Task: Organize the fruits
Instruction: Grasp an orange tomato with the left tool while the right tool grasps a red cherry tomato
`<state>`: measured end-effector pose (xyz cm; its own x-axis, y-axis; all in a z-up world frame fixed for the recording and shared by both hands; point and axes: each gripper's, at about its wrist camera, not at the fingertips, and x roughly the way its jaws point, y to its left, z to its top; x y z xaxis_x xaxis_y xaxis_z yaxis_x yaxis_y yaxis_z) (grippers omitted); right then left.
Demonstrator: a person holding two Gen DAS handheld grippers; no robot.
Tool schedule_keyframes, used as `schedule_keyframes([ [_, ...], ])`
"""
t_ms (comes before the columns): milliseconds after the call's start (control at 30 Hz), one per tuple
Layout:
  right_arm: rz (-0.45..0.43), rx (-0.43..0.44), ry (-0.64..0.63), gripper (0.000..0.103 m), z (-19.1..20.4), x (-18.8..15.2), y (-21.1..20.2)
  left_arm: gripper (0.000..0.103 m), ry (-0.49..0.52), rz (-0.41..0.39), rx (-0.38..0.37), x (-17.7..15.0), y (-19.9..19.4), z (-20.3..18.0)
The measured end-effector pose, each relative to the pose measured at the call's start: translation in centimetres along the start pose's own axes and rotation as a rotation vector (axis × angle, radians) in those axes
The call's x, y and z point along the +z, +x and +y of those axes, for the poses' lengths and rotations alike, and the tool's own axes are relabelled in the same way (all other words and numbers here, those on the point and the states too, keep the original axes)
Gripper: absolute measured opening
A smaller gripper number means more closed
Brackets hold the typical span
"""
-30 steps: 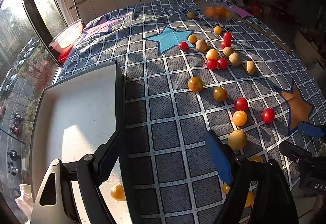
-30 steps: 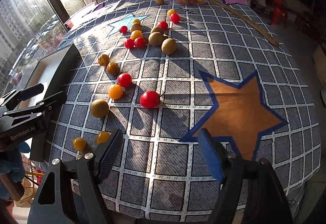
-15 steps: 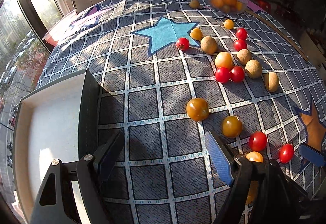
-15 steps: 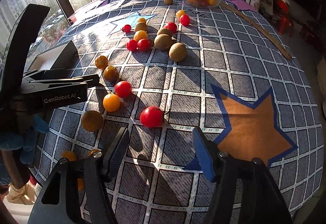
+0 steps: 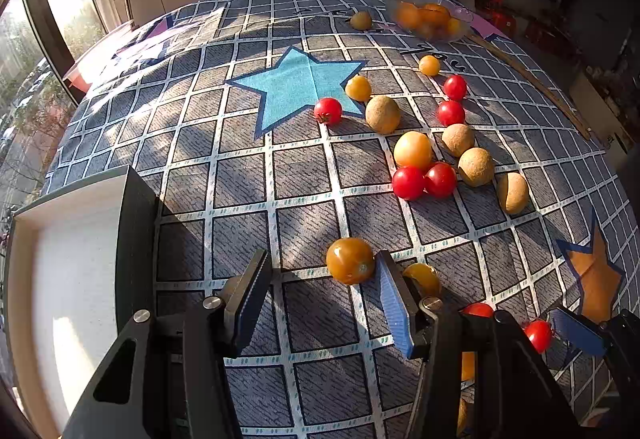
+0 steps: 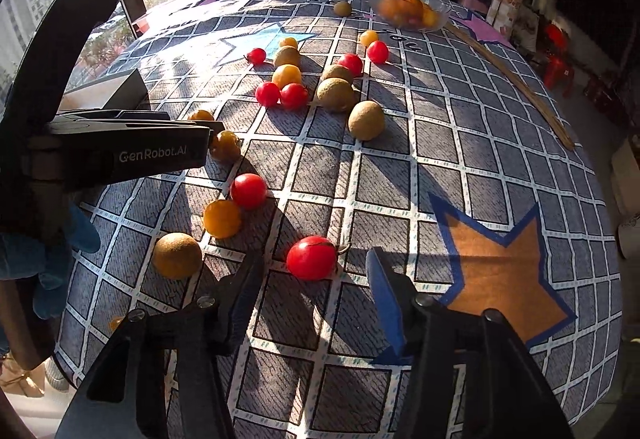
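Left gripper (image 5: 320, 299) open, jaws spread wide, low over the checked cloth (image 5: 240, 179); orange tomato (image 5: 350, 260) just ahead of the tips, close against the right blue pad (image 5: 394, 309), off-centre in the gap. Right gripper (image 6: 316, 299) likewise open, empty, with red tomato (image 6: 311, 257) between and just beyond its tips. White tray (image 5: 72, 279) at left edge, near the left gripper. Glass bowl (image 5: 428, 19) of orange fruit at far side, well apart. Judged step: left approach to grasp. To do well: shift slightly right to centre the fruit between pads, advance until pads flank its widest part, close gently since round smooth skin likely to roll or squirt out. Avoid nudging second orange fruit (image 5: 422, 277) behind the right finger. Lift straight before carrying to the tray.
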<state>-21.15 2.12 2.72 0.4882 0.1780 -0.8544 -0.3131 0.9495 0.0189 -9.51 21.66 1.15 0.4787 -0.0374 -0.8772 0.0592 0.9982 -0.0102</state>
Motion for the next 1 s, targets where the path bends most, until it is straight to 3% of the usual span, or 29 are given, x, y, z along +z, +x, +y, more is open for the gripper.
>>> schedule_keyframes([
  [67,-0.001,0.000,0.001,0.042,0.1,0.0,0.0,0.033,0.006,-0.003,-0.010,0.0,-0.1,-0.2],
  [133,-0.004,0.010,0.008,0.032,0.1,0.1,-0.1,0.025,0.015,-0.002,-0.019,-0.1,-0.2,-0.4],
  [200,-0.005,0.022,0.030,0.025,-0.2,0.2,-0.1,0.025,0.016,-0.002,-0.028,-0.2,-0.3,-0.4],
  [367,0.000,0.119,0.127,0.024,-2.1,-0.3,-0.5,0.025,0.011,-0.011,-0.054,-1.2,-1.5,-0.1],
  [733,0.013,0.136,0.173,0.024,-3.6,-2.0,-1.5,0.025,-0.004,-0.052,-0.081,-4.4,-6.2,1.1],
  [1000,-0.004,0.132,0.161,0.024,-2.5,-2.0,-3.2,0.025,-0.018,-0.078,-0.070,-6.8,-9.0,2.7],
])
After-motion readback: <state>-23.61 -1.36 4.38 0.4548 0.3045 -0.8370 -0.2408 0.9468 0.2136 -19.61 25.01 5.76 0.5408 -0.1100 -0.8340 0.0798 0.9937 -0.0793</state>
